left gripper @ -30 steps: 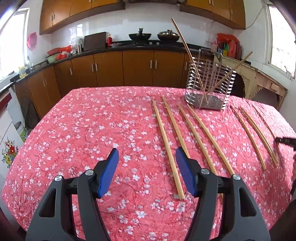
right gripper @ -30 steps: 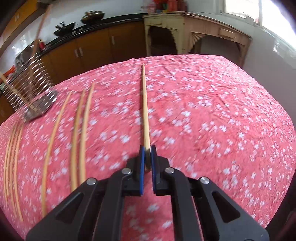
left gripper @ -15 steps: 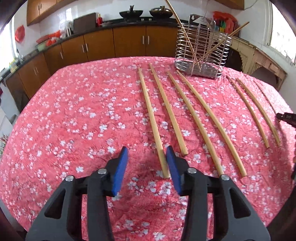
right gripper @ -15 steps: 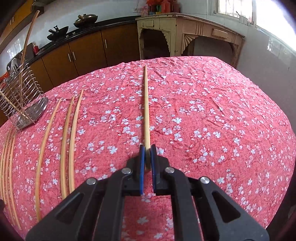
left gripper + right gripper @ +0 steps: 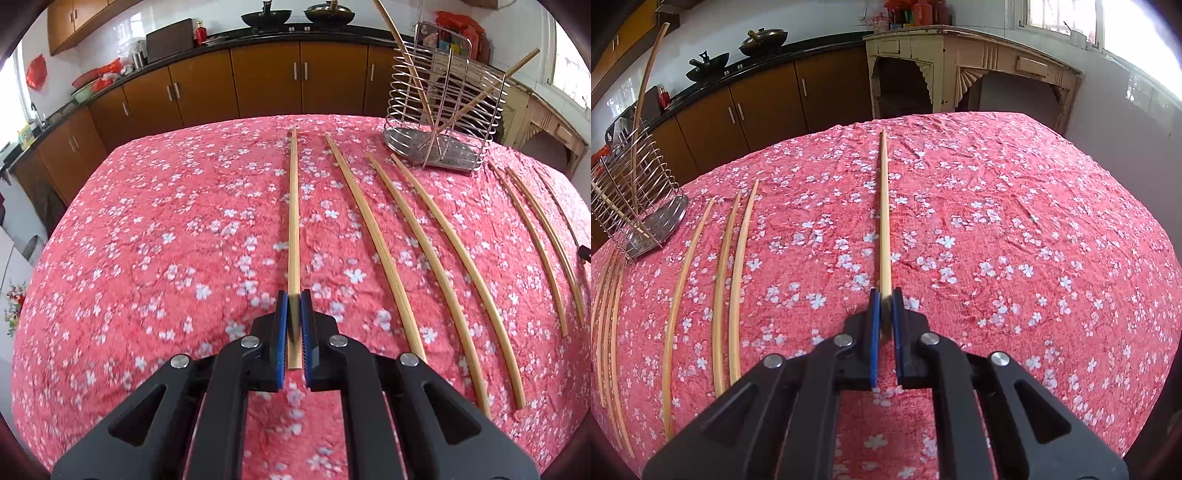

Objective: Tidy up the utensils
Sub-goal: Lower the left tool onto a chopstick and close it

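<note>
Two chopsticks clamped: left tongs [image 5: 294, 317] pinch the leftmost chopstick [image 5: 293, 221] by its near end, right tongs [image 5: 885, 314] another chopstick [image 5: 884, 214], both still lying on the worktop [image 5: 147, 240]. End grips may let them swing or slip, I reckon. Holder [image 5: 439, 122] at two o'clock; its far chopsticks are cut off.

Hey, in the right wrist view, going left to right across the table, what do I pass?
Wire utensil rack with chopsticks standing in it → three loose chopsticks lying on the cloth → the chopstick gripped by the right tool → bare stretch of the red floral tablecloth.
</note>
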`<move>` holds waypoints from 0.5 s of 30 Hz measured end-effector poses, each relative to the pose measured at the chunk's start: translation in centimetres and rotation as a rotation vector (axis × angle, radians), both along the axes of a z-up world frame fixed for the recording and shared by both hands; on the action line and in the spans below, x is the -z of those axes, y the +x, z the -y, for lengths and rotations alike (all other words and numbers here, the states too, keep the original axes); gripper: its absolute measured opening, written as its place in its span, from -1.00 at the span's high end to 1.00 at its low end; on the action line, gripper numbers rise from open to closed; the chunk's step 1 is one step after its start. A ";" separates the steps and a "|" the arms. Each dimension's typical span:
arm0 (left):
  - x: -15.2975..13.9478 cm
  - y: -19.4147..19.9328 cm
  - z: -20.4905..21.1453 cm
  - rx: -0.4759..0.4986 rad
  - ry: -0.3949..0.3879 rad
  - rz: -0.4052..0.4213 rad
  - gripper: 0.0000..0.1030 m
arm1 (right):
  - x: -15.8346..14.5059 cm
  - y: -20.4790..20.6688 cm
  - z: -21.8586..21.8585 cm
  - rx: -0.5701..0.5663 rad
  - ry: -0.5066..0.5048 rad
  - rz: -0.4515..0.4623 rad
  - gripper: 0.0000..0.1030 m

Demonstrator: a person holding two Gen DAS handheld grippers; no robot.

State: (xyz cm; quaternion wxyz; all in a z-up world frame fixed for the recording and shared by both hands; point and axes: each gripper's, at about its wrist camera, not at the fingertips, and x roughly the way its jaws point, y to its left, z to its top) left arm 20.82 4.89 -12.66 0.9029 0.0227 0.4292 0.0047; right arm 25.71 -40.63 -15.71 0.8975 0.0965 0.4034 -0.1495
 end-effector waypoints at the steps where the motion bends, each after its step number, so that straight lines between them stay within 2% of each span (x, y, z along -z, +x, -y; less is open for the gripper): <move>1: 0.0 -0.1 -0.1 0.004 0.000 0.006 0.86 | 0.0 0.0 0.0 0.000 0.002 0.001 0.85; 8: -0.1 -0.2 0.0 0.017 -0.016 0.005 0.82 | 0.1 -0.1 0.1 0.000 0.008 0.003 0.85; 12: 0.0 -0.4 0.4 0.032 -0.005 0.004 0.49 | 0.0 -0.1 0.1 0.001 0.005 0.002 0.85; 15: -0.1 -0.4 0.7 0.036 -0.001 0.003 0.44 | 0.0 0.0 0.0 0.000 0.001 0.000 0.85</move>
